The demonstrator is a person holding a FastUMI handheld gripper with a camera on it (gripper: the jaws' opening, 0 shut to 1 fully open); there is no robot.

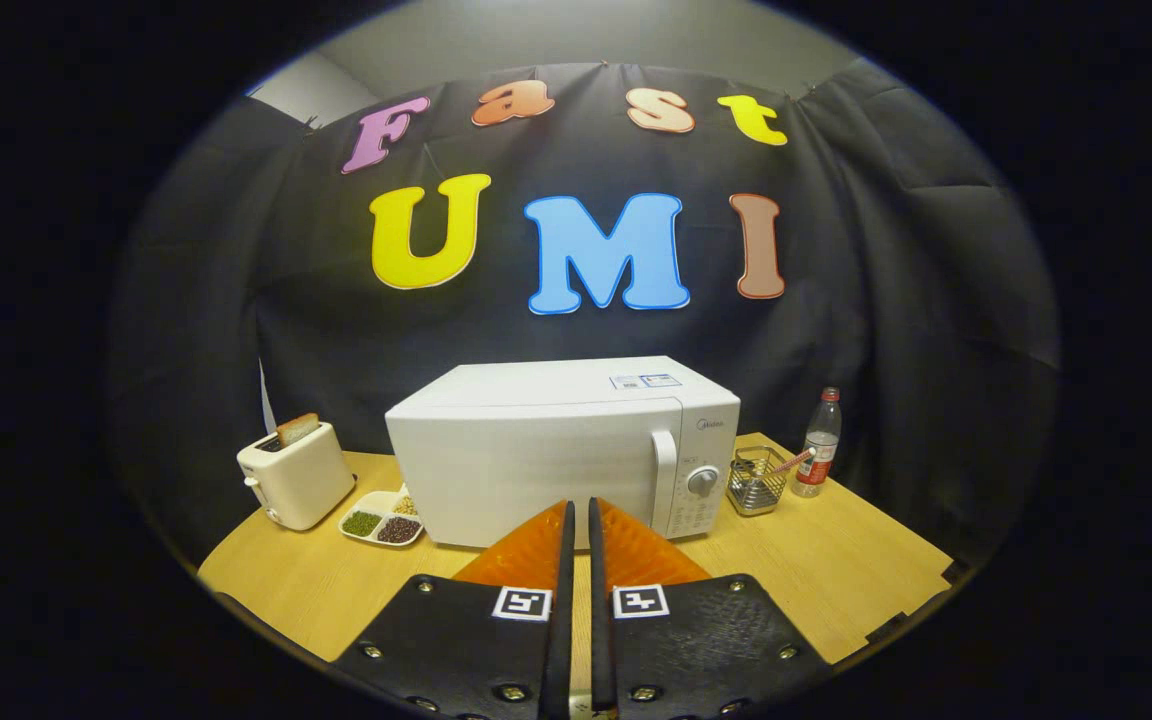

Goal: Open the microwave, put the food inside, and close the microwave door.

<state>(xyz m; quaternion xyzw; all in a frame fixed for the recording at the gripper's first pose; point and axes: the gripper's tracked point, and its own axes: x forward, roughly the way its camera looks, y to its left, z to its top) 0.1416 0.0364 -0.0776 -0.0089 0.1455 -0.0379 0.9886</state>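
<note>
One white microwave (546, 450) with its door closed stands on one wooden bench (836, 560). There is one white toaster (294, 478) holding one slice of bread (297, 429), one divided dish (382, 518) with three visible fillings, one wire basket (756, 482), and one plastic bottle (819, 443). One gripper (579, 515) shows two fingers, nearly together, gripping nothing.

The gripper (578, 508), fingers nearly together and empty, faced the closed microwave (556, 450). Bare table (836, 570) lay open ahead; a toaster (294, 478) and divided dish (382, 520) crowded one side, a wire basket (756, 480) and bottle (818, 445) the other.
</note>
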